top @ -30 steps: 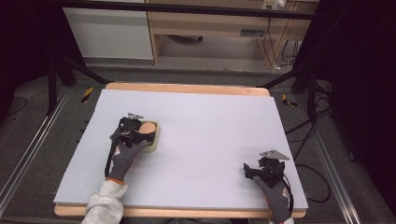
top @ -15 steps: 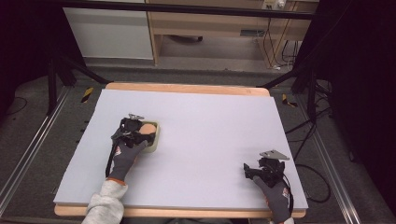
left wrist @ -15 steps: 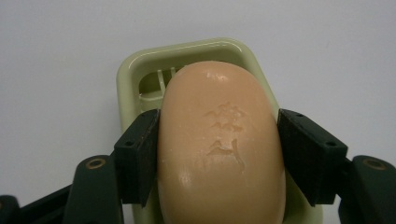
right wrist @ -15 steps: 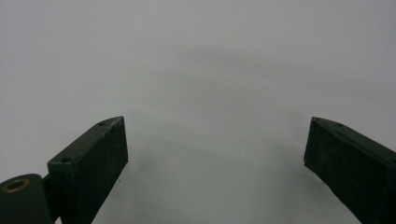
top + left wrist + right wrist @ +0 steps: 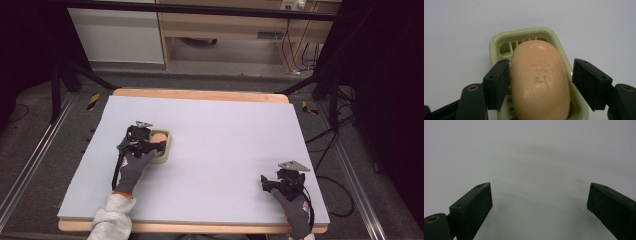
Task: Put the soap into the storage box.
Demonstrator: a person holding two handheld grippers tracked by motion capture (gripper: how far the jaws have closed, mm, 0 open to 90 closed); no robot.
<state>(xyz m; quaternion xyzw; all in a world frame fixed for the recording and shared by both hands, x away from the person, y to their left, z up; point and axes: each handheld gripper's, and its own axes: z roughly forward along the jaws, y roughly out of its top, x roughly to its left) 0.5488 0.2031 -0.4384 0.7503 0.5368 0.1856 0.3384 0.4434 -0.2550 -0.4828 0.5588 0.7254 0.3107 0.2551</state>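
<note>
Overhead, from the high view, I had the soap point(image 5: 159, 137) lying in its pale green dish point(image 5: 167, 150) on the left half of the table point(image 5: 225, 130), at about nine o'clock from the table's middle. My left gripper point(image 5: 145, 140) sat right at the dish, at its nine o'clock side, while my right gripper point(image 5: 280, 182) rested well apart at the table's five o'clock, so the left was plainly the nearer one.

Along the left gripper view, the left gripper point(image 5: 541, 80) straddled the soap point(image 5: 540, 82). Its long axis ran from six to twelve o'clock, straight away from me between the jaws. The jaw at nine o'clock looked to touch the soap's flank; the jaw at three o'clock stood a little off it. I judged the gripper part-open and not yet clamped, so the next squeeze had to close across the short width. The dish point(image 5: 499, 43) showed its slatted floor at twelve o'clock past the soap.

Along the right gripper view, the right gripper point(image 5: 539, 200) stood wide, with bare table point(image 5: 531, 150) between its jaws.
</note>
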